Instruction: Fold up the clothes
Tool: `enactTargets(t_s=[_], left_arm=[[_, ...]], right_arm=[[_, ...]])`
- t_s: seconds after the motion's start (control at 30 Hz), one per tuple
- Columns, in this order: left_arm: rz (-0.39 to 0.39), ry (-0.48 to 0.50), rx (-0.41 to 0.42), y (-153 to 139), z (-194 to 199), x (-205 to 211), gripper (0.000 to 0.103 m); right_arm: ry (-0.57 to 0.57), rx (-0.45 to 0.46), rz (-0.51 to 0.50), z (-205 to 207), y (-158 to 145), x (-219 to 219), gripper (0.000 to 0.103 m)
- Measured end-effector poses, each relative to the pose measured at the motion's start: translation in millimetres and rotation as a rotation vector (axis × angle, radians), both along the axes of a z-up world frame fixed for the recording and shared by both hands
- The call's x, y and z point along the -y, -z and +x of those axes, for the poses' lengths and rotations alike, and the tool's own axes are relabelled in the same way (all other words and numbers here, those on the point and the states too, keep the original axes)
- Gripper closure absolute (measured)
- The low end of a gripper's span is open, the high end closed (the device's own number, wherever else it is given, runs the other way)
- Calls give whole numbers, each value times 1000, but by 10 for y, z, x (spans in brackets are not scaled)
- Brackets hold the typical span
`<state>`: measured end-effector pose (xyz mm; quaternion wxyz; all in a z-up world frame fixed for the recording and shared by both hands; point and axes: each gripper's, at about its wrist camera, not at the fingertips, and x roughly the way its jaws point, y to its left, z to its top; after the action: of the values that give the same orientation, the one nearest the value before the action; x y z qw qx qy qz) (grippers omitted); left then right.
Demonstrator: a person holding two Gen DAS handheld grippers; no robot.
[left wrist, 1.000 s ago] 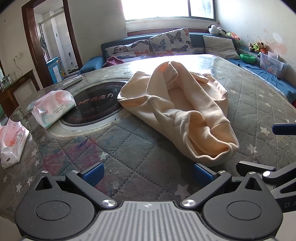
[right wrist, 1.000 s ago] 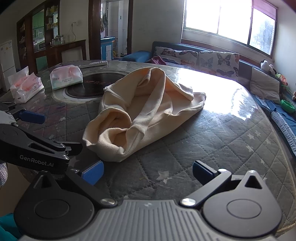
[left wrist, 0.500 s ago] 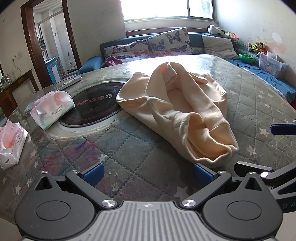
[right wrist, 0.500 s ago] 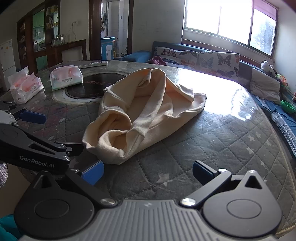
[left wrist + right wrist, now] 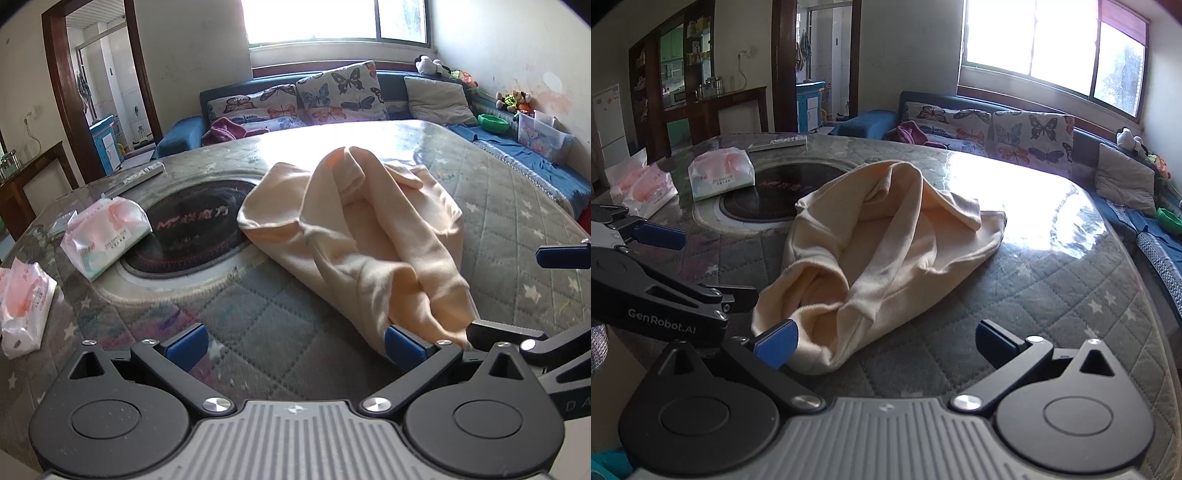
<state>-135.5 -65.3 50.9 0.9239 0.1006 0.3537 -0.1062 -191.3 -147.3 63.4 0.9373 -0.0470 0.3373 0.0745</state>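
Claw, left [image 5: 293, 345]: yours, jaws wide, nothing held. Its right pad [image 5: 404, 347] touches the near end of the garment [image 5: 373, 236]; its left pad sits over bare quilt.

Claw, right [image 5: 884, 341]: yours, jaws wide, nothing held. Its left pad [image 5: 777, 341] touches the garment's [image 5: 871, 258] near opening; its right pad sits apart from the cloth.

Garment: one, cream, crumpled lengthwise on the counter [image 5: 258, 317], near end between your two claws, far end toward the window.

Seen from the left wrist only: your right claw's blue fingertip and black arm at the right edge; a clear bin [image 5: 541, 134] and soft toys [image 5: 511, 99] by the right wall; a green bowl [image 5: 493, 122] in full.

Seen from the right wrist only: your left claw's [image 5: 668, 273] side, lettered GenRobot.AI; a white fridge [image 5: 607, 122]; a dark wood cabinet [image 5: 731, 110] with jars on top.

Counts:
- tissue packs: two from the left wrist [image 5: 105, 230] [image 5: 24, 299]; the right wrist view shows one apart [image 5: 722, 177] and a cluster at the left edge [image 5: 642, 184], number there you cannot tell.
- flat grey bar at the far edge [image 5: 142, 175]: one.
- butterfly cushions [image 5: 340, 92]: two, plus one plain grey cushion [image 5: 437, 96].

Surface: round counter with a grey star-quilted cover under clear sheet; a black hob [image 5: 195, 229] set in its middle, one tissue pack overlapping its rim.

Room: blue sofa [image 5: 184, 129] under a bright window [image 5: 332, 18], doorway [image 5: 103, 85] at left, pale walls.
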Motion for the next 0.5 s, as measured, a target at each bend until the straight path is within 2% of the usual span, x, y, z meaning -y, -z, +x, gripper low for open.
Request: enactTargets(t_s=[0.17, 0.5], left_arm=[[10, 2, 14, -71, 164, -2, 0], [23, 8, 18, -106, 608, 66, 0]], right_arm=[[8, 6, 32, 206, -71, 66, 0], [27, 5, 29, 669, -133, 179, 1]])
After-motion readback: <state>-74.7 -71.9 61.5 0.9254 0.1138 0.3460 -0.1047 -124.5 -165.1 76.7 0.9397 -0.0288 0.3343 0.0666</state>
